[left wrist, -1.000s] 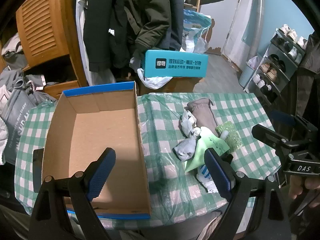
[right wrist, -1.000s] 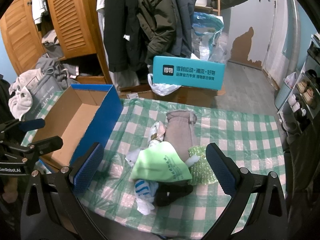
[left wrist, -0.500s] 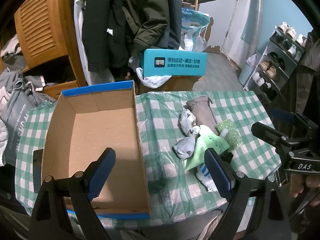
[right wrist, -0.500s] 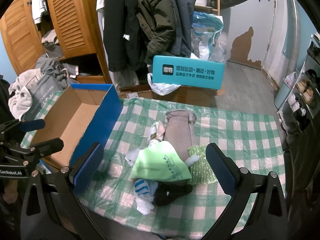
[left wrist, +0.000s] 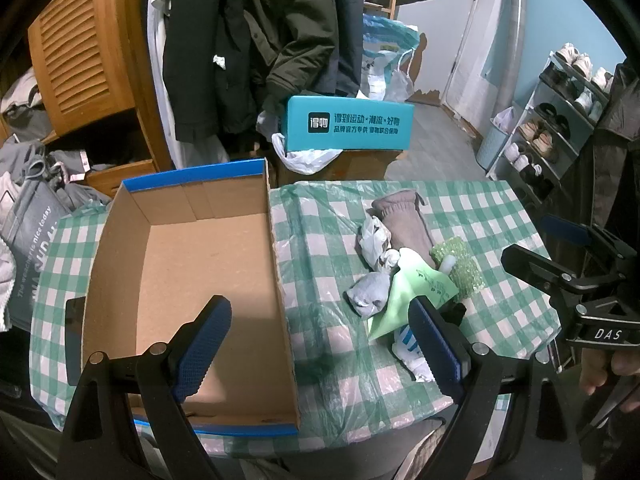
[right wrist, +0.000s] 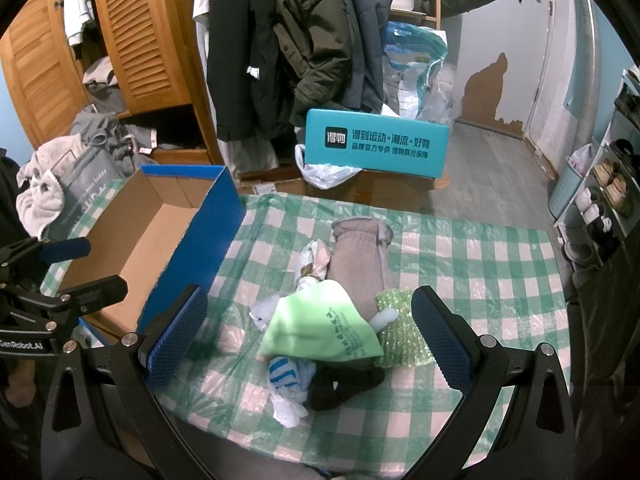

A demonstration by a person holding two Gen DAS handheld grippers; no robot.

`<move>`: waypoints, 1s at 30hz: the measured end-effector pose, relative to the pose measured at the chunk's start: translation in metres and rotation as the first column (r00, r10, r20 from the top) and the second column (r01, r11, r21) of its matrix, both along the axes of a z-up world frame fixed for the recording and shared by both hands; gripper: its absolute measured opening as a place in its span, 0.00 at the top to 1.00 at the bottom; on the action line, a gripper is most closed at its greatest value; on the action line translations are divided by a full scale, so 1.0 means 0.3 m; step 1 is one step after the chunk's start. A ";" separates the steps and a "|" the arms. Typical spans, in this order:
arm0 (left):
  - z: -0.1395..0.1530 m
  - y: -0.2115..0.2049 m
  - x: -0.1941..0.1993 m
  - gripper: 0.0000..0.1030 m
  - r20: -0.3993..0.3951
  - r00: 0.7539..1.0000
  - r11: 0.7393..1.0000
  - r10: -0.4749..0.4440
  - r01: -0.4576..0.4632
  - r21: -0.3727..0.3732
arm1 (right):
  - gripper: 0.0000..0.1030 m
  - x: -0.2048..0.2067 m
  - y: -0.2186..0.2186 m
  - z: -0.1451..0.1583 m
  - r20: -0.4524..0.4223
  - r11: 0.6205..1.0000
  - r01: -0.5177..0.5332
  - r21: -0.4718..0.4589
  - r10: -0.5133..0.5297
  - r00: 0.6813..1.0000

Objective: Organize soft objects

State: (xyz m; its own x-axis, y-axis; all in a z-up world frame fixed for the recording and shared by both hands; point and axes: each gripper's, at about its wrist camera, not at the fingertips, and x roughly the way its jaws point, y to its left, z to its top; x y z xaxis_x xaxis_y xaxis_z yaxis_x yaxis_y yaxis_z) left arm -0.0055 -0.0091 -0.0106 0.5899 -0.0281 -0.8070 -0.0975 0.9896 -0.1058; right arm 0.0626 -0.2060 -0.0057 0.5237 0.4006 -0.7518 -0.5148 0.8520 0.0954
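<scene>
A pile of soft things lies on the green checked tablecloth (right wrist: 460,264): a taupe glove (right wrist: 360,260), a light green bag (right wrist: 320,328), green bubble wrap (right wrist: 400,332), a grey sock ball (left wrist: 370,294), a black sock (right wrist: 344,386), a blue-striped white piece (right wrist: 286,380) and crumpled white plastic (left wrist: 374,236). An open cardboard box (left wrist: 180,280) with blue sides stands empty at the left. My left gripper (left wrist: 320,348) is open, above the box's right wall. My right gripper (right wrist: 308,340) is open, hovering over the pile.
A teal shoebox (right wrist: 376,144) sits on a carton behind the table. Coats (right wrist: 304,40) hang beyond it, beside a wooden louvred wardrobe (right wrist: 132,32). A shoe rack (left wrist: 560,128) stands at the right. Laundry is heaped at the left (right wrist: 60,184).
Both views have shifted only slightly; the left gripper has drifted a little. Both grippers stay open and nothing on the table has moved.
</scene>
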 end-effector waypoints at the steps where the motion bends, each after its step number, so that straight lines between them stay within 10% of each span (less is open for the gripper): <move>1: 0.000 0.000 0.000 0.11 0.000 1.000 1.000 0.000 0.000 0.001 | 0.02 0.000 0.002 -0.001 0.000 1.000 0.000 0.001 0.000 1.000; 30: -0.144 -0.143 0.067 0.11 -0.164 0.982 0.996 -0.092 0.090 -0.018 | 0.02 0.047 -0.111 -0.123 -0.098 0.995 0.065 -0.081 -0.072 0.993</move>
State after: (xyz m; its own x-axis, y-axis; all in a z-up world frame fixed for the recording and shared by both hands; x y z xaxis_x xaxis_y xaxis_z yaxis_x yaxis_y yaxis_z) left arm 0.0146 -0.0521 -0.0539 0.4436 -0.0846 -0.8922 -0.0238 0.9941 -0.1061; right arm 0.0768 -0.2394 -0.0427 0.4679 0.3046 -0.8296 -0.4460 0.8918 0.0758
